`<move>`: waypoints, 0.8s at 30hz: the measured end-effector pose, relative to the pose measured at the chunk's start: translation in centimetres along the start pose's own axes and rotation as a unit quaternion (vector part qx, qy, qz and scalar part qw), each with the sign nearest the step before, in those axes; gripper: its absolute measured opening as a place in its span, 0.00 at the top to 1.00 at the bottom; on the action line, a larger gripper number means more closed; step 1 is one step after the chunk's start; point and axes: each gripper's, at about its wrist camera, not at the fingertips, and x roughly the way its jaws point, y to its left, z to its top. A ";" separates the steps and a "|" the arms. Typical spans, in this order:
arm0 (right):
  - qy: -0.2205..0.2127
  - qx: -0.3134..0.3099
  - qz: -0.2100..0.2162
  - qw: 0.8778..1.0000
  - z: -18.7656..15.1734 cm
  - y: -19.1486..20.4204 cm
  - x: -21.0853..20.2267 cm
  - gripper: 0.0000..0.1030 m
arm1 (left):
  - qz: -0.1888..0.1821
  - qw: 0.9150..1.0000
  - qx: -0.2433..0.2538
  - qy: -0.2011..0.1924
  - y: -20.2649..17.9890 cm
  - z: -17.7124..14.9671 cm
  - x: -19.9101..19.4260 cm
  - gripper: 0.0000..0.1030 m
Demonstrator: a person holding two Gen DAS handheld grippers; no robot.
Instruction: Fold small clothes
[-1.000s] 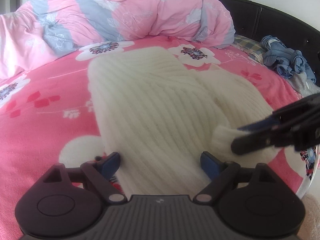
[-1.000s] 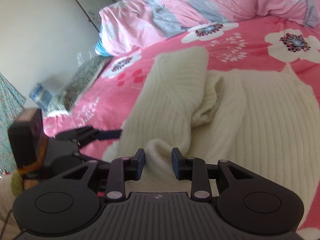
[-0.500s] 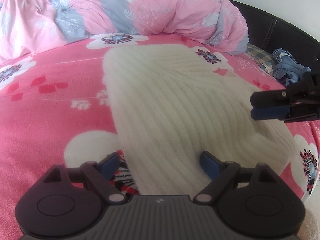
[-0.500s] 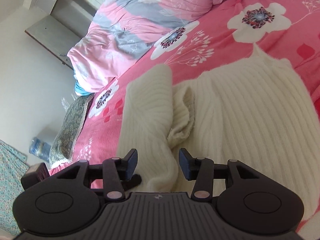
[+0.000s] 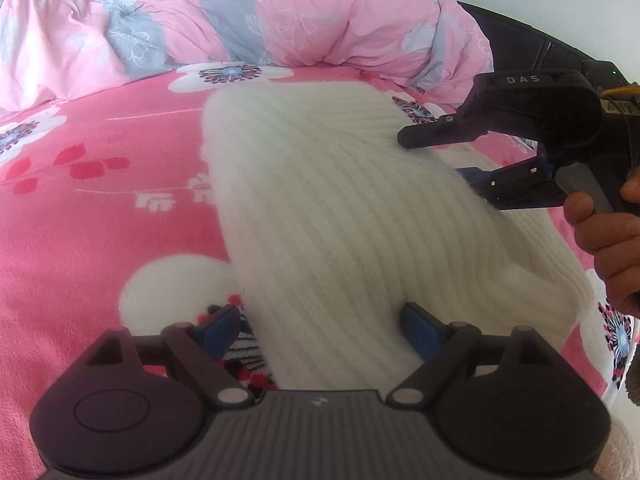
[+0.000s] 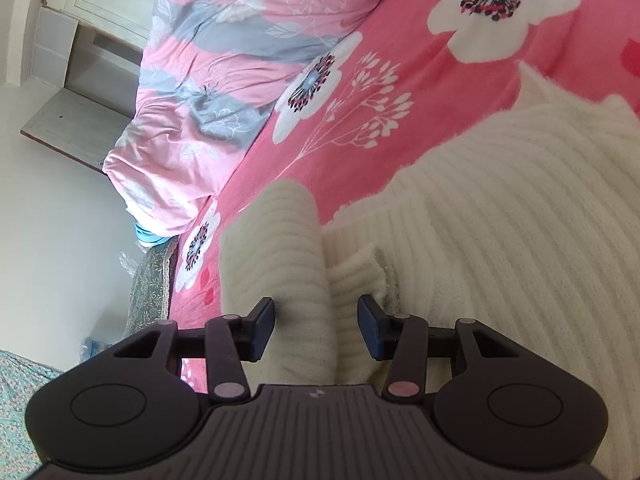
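Note:
A cream ribbed knit sweater (image 5: 340, 208) lies on the pink flowered bed. My left gripper (image 5: 320, 326) is open, its jaws wide apart over the sweater's near edge. My right gripper (image 5: 432, 156) comes in from the right, held by a hand, with its jaws apart above the sweater's far right part. In the right wrist view the right gripper (image 6: 316, 330) is open over a folded sleeve (image 6: 280, 256) that lies across the sweater's body (image 6: 500, 240). Neither gripper holds cloth.
A pink and grey duvet (image 5: 248, 16) is heaped at the back of the bed sheet (image 5: 80, 208). A dark headboard (image 5: 536, 48) stands at the back right. In the right wrist view a white wall (image 6: 60, 208) and a patterned cushion (image 6: 150, 288) are beyond the bed's left edge.
My right gripper let go of the sleeve, opened and moved up and over the sweater. The sleeve now lies folded on the sweater. The left gripper stayed open and shifted slightly.

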 end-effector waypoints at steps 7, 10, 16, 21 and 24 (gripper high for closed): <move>0.032 -0.096 -0.025 0.995 -3.1 2.9 0.8 0.00 | 0.004 1.000 -0.001 0.006 -0.3 -0.1 0.3 0.14; 0.015 -0.114 -0.050 0.992 -3.6 4.2 1.0 0.00 | 0.004 1.000 0.004 -0.003 -0.5 0.4 -0.6 0.16; -0.073 -0.166 -0.014 0.983 -2.5 8.5 -6.0 0.00 | -0.021 0.996 0.014 -0.083 -1.4 3.5 -5.6 0.16; -0.107 -0.164 -0.048 0.979 -1.8 6.0 -10.0 0.00 | -0.023 0.995 0.017 -0.096 -2.9 5.8 -5.1 0.13; -0.087 -0.138 -0.085 0.983 -1.9 2.1 -9.1 0.00 | -0.009 0.997 0.021 -0.077 -3.7 6.1 -3.2 0.14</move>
